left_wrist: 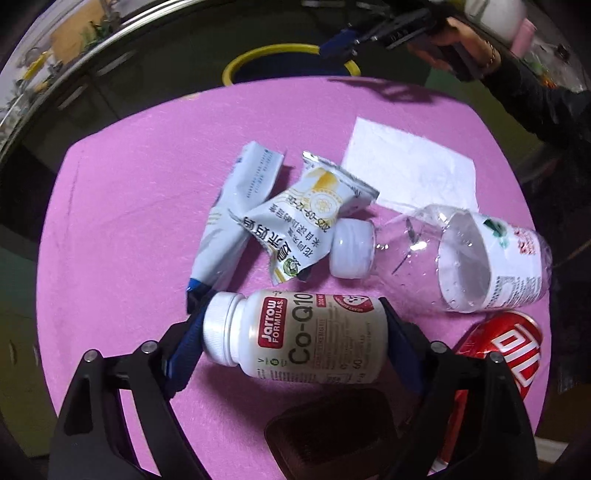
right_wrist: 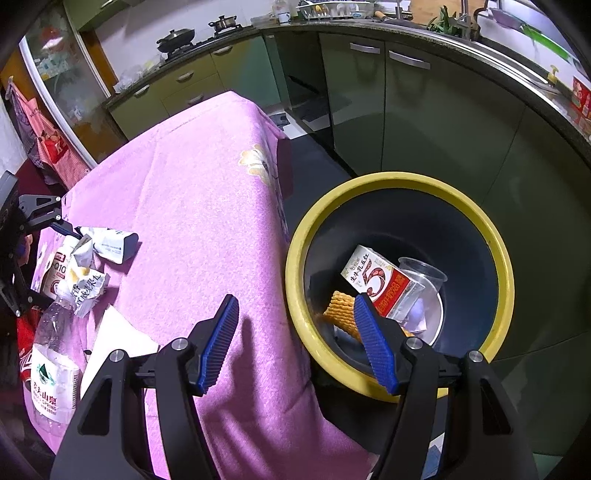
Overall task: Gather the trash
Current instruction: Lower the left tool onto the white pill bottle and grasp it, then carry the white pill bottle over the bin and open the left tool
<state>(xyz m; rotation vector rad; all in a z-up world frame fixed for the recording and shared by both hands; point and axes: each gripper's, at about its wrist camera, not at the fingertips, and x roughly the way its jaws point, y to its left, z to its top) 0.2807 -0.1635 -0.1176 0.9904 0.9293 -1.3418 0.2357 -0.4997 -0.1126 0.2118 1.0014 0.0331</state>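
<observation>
The Co-Q10 supplement bottle (left_wrist: 295,336), lying sideways on the pink worktop (left_wrist: 129,240), was clamped end to end by the left tongs (left_wrist: 291,332) for lifting; the right tongs (right_wrist: 295,343) were held apart, empty, over the yellow-rimmed bin (right_wrist: 506,280).

A kitchen, seen through a curved wide-angle lens. A table draped in a pink-purple cloth (right_wrist: 192,192) fills the middle; a pale flower pattern sits near its far right edge. Beyond the table's far corner, olive-green cabinets (right_wrist: 369,96) with metal bar handles run in an L beneath a dark countertop (right_wrist: 424,33). On the counter's left stretch sits a stove with a dark wok (right_wrist: 176,37) and a small pot (right_wrist: 223,23). Further right stand a dish rack (right_wrist: 334,8) and a tap (right_wrist: 466,16). At far left is a glass-fronted cupboard (right_wrist: 59,74). The floor (right_wrist: 325,155) is dark. The light is even and indoor.
</observation>
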